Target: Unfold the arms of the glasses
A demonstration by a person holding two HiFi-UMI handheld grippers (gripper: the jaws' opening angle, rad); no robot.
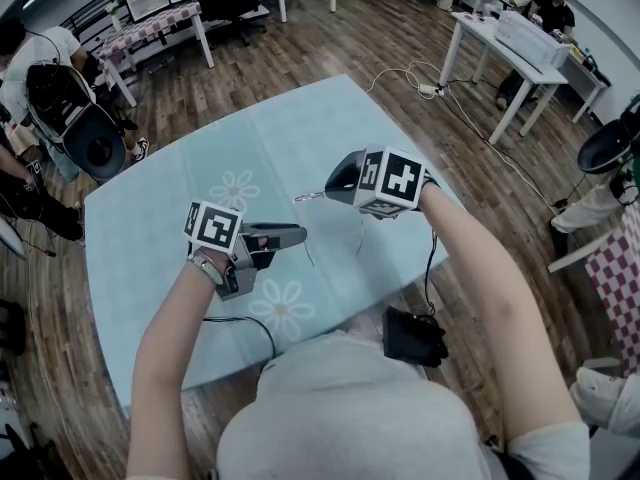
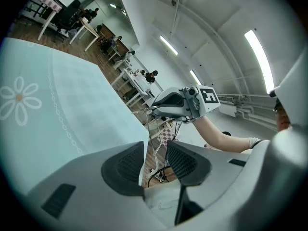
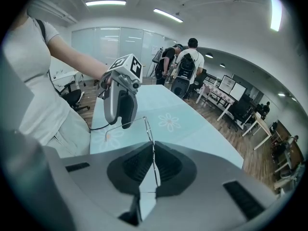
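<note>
Above the table [image 1: 140,238], which wears a pale teal cloth printed with white daisies [image 1: 236,190], the two grippers are held up facing each other with the glasses [image 1: 308,197] between them.

The right gripper [image 1: 331,186] sits over the table's far half. Its own view shows both dark ribbed pads pressed together on the thin wire frame of the glasses [image 3: 150,132], which runs up out of the jaws. One slim arm bends off sideways from the frame toward the left gripper [image 3: 123,124].

The left gripper [image 1: 299,234] hovers over the table's near half, just beside a second daisy [image 1: 283,308]. In its own view the jaws stand a narrow gap apart, with floor and cables showing through. The wire arm comes down from the right gripper [image 2: 155,109] toward that gap; I cannot tell whether it touches a pad.

Each gripper's cube carries black-and-white square markers [image 1: 213,226]; they are blocky patterns, not letters. A black cable [image 1: 240,323] trails over the table's near edge.
</note>
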